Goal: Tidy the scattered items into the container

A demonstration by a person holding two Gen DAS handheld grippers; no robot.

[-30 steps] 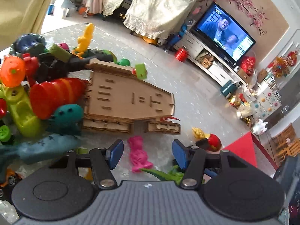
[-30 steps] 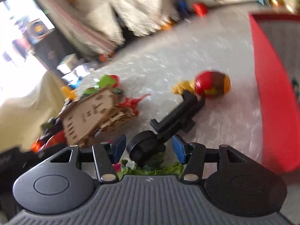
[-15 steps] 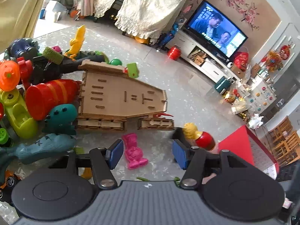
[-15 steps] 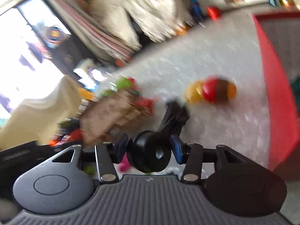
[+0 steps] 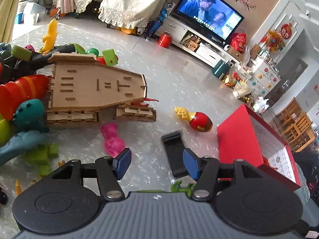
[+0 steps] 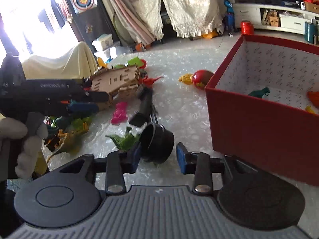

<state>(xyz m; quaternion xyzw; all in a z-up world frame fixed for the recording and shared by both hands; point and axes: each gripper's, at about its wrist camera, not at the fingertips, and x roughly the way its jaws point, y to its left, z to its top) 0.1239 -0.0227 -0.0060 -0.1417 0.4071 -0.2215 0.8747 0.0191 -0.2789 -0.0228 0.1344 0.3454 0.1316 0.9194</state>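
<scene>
My right gripper (image 6: pixel 158 156) is shut on the round base of a black phone holder (image 6: pixel 157 141). The holder's arm tilts away over the table, and its clamp end (image 5: pixel 175 153) shows in the left wrist view. The red box (image 6: pixel 259 123) stands just to the right, with a green dinosaur (image 6: pixel 259 92) and an orange piece inside. My left gripper (image 5: pixel 156 163) is open above the table with nothing between its fingers. A pink toy (image 5: pixel 112 139) lies just ahead of its left finger. A red and yellow toy (image 5: pixel 199 122) lies beside the red box (image 5: pixel 249 139).
A wooden tank model (image 5: pixel 95 87) sits mid-table with a heap of plastic toys (image 5: pixel 24 99) to its left. A green dinosaur (image 6: pixel 123 139) lies under the right gripper. A gloved hand (image 6: pixel 22 139) holds the left gripper at that view's left edge.
The right gripper closed on the holder's round base and swung it towards the red box. The left gripper drew back from the pink toy and stayed open.
</scene>
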